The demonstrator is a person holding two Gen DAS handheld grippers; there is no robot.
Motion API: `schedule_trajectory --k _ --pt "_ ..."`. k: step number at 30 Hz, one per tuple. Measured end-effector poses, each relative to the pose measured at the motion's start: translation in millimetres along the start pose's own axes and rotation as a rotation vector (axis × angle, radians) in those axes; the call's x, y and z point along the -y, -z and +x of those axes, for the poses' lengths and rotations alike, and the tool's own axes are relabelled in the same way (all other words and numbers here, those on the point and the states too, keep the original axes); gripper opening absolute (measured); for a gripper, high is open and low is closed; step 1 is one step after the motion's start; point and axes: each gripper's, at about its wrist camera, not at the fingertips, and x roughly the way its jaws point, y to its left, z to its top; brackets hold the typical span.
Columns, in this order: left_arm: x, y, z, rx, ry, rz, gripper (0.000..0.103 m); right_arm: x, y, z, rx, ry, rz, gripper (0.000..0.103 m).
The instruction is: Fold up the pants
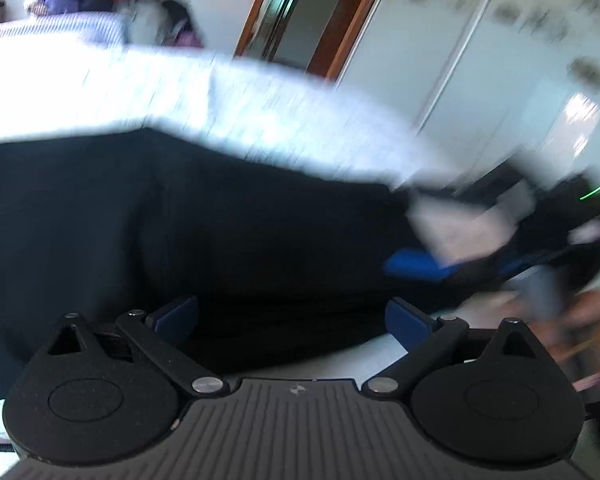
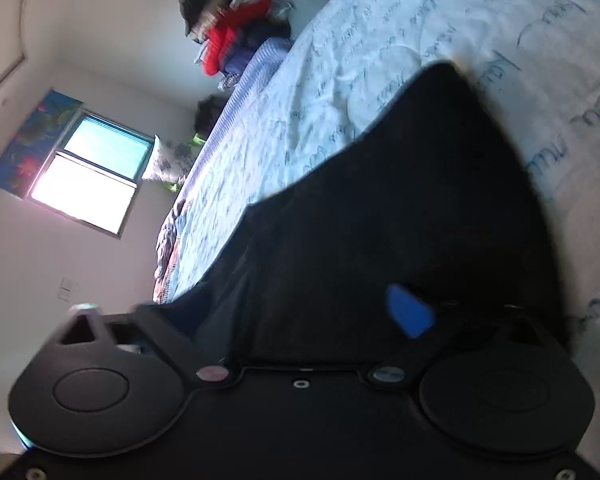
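Blue script on sheet (image 2: pixel 440 60) too blurry to read; left gripper (image 1: pixel 292 316) spread wide over pants (image 1: pixel 200 220), right gripper (image 2: pixel 320 312) buried in pants, grip can't tell.

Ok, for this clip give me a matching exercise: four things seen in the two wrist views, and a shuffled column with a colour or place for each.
Things:
1. pants
2. bedsheet
3. pile of clothes
4. window

Descriptions:
A. on the wall, bright with daylight
B. black, spread over the bed
C. pale, printed with blue script
D. partly red, heaped at the bed's far end

Pairs: 1-B, 2-C, 3-D, 4-A
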Motion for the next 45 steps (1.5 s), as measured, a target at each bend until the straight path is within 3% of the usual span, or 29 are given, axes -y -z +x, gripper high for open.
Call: schedule_trajectory --k 2,4,6,8,15,18,20,22,26,28,31,39,45 --pt "2.4 -0.5 -6.4 -0.001 -0.078 0.015 0.098 -8.3 -0.6 -2.2 0.001 0.022 0.017 0.093" --pt "-6.1 3.4 -24.7 0.006 -0.04 -0.016 0.097 -19.8 -0.6 -4.5 -0.002 0.036 0.001 0.094" --pt "-19.9 6.2 -48.0 0.057 -0.06 -0.04 0.097 -33.3 1.6 -2.7 -0.009 0.029 -0.047 0.095" --pt "-41.3 13.0 -74.6 0.115 -0.147 -0.075 0.098 -48.1 6.7 2.6 -0.021 0.03 -0.105 0.095" --pt "-153.9 29.7 -235.3 0.34 -0.456 -0.464 0.098 -94.5 37.8 51.3 -0.133 0.006 -0.303 0.095" --pt "-186.9 38.7 -297.3 0.44 -0.543 -0.589 0.102 -120.2 58.7 72.0 -0.152 0.028 -0.461 0.095" --pt "-197.1 46.9 -316.4 0.488 -0.584 -0.62 0.102 -144.0 79.3 83.4 -0.149 0.038 -0.629 0.095" --pt "-201.2 53.4 -317.7 0.498 -0.574 -0.66 0.102 -170.9 108.5 97.5 -0.137 0.069 -0.862 0.095" --pt "-200.9 64.5 -298.8 0.436 -0.48 -0.724 0.102 -212.3 188.1 131.2 -0.088 0.124 -1.431 0.095" --pt "-193.4 64.2 -292.0 0.424 -0.461 -0.713 0.102 -220.0 217.3 149.1 -0.088 0.127 -1.599 0.094" --pt "-190.2 73.4 -286.5 0.418 -0.44 -0.717 0.102 -227.3 233.2 173.5 -0.126 0.111 -1.648 0.093" --pt "-205.0 89.7 -290.9 0.397 -0.442 -0.767 0.102 -237.6 243.8 213.7 -0.152 0.252 -1.684 0.089" --pt "-210.2 93.1 -287.3 0.374 -0.427 -0.783 0.102 -248.7 242.9 236.8 -0.153 0.262 -1.686 0.089"
